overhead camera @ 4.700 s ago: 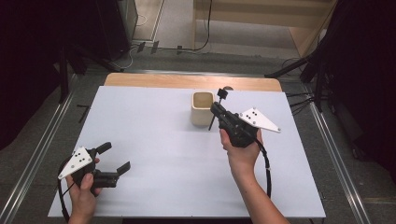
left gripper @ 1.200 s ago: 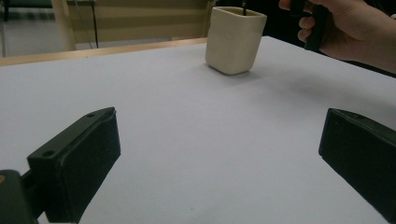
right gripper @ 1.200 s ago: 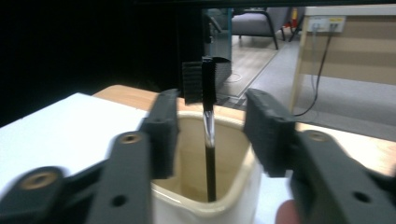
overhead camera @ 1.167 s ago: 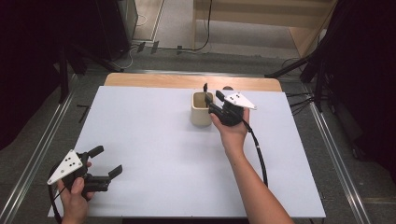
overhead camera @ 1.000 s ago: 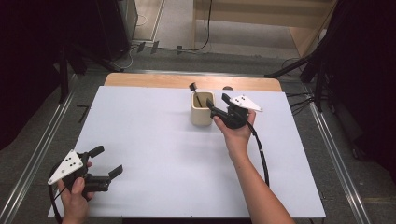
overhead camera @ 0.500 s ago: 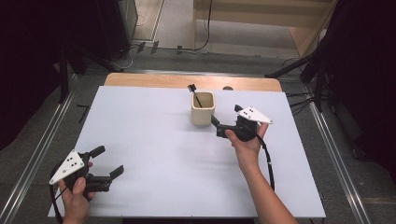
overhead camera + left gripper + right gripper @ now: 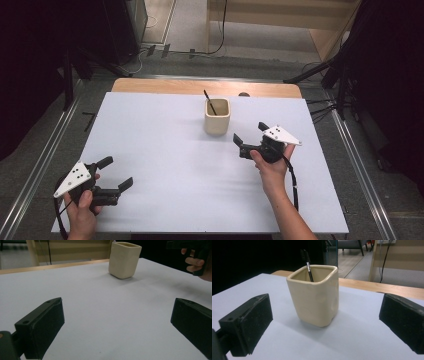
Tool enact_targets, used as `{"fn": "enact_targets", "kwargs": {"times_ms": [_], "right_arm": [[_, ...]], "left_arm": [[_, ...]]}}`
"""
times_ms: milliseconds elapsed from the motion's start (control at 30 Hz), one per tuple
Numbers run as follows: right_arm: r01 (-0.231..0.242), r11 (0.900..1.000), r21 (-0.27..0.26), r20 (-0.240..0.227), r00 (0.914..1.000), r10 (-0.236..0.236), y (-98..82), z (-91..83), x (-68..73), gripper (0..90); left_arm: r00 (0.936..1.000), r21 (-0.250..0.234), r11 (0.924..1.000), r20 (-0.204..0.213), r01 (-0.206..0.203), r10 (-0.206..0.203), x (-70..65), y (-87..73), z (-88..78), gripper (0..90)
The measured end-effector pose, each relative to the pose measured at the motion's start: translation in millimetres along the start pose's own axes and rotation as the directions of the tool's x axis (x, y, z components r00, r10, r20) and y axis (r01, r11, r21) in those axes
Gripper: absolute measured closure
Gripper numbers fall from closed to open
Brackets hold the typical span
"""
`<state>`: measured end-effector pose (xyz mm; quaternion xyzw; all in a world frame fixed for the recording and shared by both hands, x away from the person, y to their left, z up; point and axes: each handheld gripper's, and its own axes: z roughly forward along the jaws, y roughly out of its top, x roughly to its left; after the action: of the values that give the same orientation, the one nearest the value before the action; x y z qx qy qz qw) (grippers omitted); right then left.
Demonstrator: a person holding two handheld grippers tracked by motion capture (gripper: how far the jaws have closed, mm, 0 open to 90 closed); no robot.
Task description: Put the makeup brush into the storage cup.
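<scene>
A cream square cup (image 7: 314, 295) holding a black pen (image 7: 308, 267) stands just ahead of the right gripper (image 7: 252, 141), centred between its released, empty jaws. Left gripper (image 7: 116, 173) rests released, well apart. To grasp, advance level, then clench gently on the cup's flat sides.

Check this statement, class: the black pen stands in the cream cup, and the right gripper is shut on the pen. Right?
Not quite. The black pen does stand in the cream cup, but the right gripper is open and holds nothing; the right gripper view shows its jaws apart, clear of the cup.
</scene>
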<state>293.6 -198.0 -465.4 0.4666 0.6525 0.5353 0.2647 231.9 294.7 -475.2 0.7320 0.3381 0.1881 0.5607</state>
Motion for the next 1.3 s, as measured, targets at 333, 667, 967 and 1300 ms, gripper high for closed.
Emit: {"fn": "enact_targets", "kwargs": {"times_ms": [333,667,967,1300], "right_arm": [[-0.005,1.0,-0.004,0.008,1.0,0.005,-9.4,-16.4,-4.9,0.0],[-0.008,1.0,0.001,0.023,0.9997,0.008,-19.1,-32.7,-12.6,0.0],[-0.02,1.0,0.005,0.038,0.9991,0.02,-27.4,-49.3,-22.0,0.0],[-0.018,1.0,0.013,0.064,0.9978,0.017,-36.5,-65.2,-31.6,0.0]], "left_arm": [[1.0,0.0,1.0,0.0,-0.005,0.005,-0.4,0.0,0.2,0.0],[1.0,0.004,1.0,0.0,-0.008,0.008,-1.1,0.0,0.7,0.0],[1.0,0.002,1.0,0.001,-0.008,0.008,-2.1,-0.1,1.2,0.0],[0.9999,0.003,0.9999,0.002,-0.012,0.012,-2.9,-0.1,1.8,0.0]]}}
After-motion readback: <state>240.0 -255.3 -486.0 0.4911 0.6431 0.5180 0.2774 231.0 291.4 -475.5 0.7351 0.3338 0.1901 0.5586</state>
